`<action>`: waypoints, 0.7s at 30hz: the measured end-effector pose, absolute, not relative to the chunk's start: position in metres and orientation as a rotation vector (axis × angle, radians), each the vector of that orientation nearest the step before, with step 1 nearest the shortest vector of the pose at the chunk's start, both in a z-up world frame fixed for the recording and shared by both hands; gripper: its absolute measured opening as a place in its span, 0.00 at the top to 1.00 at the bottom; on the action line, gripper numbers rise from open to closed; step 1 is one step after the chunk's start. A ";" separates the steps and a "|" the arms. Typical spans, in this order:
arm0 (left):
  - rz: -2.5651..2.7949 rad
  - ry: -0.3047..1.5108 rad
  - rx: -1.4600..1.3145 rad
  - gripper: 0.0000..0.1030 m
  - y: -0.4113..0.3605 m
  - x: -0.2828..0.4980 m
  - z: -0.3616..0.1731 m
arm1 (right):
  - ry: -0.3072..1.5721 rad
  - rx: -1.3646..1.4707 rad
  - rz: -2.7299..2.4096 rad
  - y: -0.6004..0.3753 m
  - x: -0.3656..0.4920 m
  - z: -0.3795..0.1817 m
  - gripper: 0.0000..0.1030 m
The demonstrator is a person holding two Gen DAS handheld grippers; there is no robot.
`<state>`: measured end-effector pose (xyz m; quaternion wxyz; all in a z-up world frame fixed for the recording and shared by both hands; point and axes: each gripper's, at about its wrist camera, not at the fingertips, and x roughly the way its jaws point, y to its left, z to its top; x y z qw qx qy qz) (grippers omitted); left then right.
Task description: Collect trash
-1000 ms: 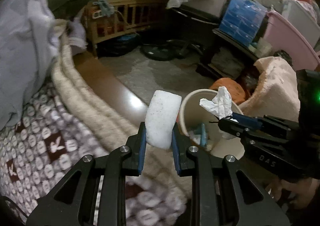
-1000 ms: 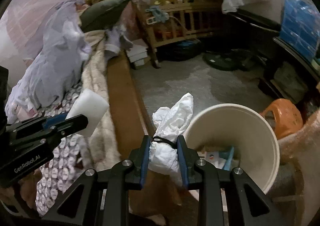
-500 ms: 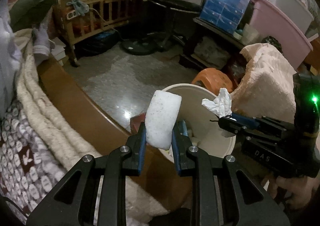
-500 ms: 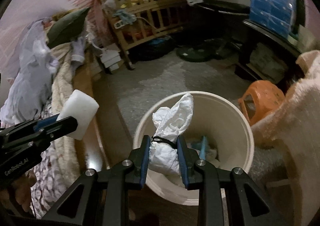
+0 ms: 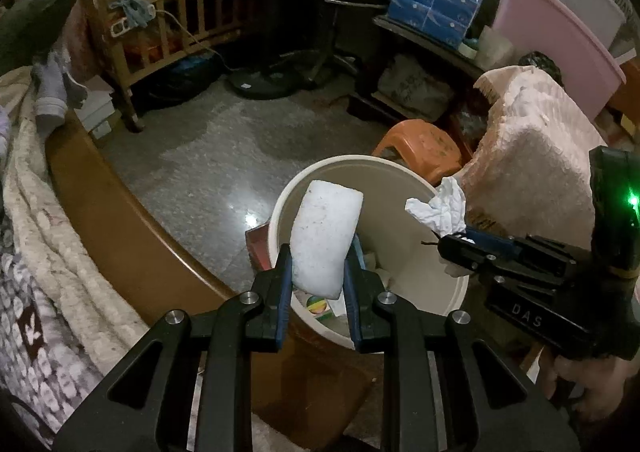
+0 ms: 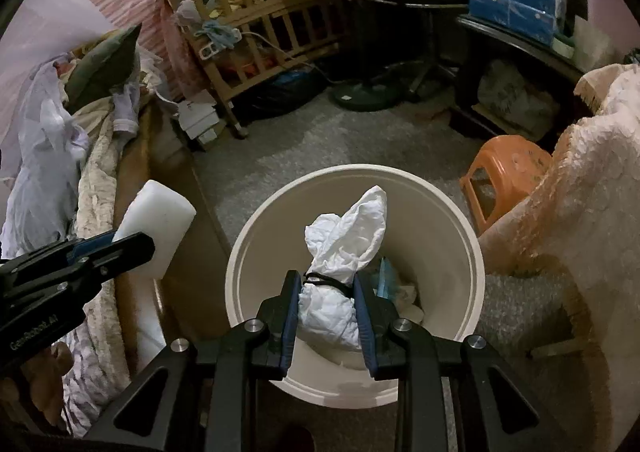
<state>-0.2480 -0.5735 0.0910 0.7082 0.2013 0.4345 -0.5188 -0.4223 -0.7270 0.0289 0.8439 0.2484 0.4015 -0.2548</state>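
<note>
A cream round bin (image 5: 448,292) (image 6: 460,236) stands on the floor beside the bed and holds some trash. My left gripper (image 5: 318,256) is shut on a white foam block (image 5: 326,236) and holds it over the bin's left rim; the block also shows in the right wrist view (image 6: 156,226). My right gripper (image 6: 328,288) is shut on a crumpled white tissue wad (image 6: 344,264) tied with a black band, right above the bin's opening. The wad also shows in the left wrist view (image 5: 438,208).
The bed's wooden edge (image 5: 120,236) and cream blanket (image 5: 36,212) lie to the left. An orange stool (image 6: 504,180) and a pink towel-draped seat (image 6: 580,212) stand right of the bin. A wooden crib (image 6: 256,24) and fan base (image 6: 368,94) are farther back.
Both grippers have moved right from over the bed toward the bin, still holding their loads. The tissue wad is now centred over the bin; the foam block is over its rim.
</note>
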 end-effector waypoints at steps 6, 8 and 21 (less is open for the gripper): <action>-1.156 0.984 0.443 0.80 -0.578 -0.248 0.084 | 0.847 0.542 -0.545 -0.733 -0.425 0.024 0.75; -1.158 0.990 0.442 0.80 -0.580 -0.248 0.081 | 0.849 0.546 -0.545 -0.734 -0.424 0.022 0.75; -1.156 1.001 0.436 0.79 -0.583 -0.246 0.077 | 0.868 0.554 -0.544 -0.735 -0.421 0.015 0.75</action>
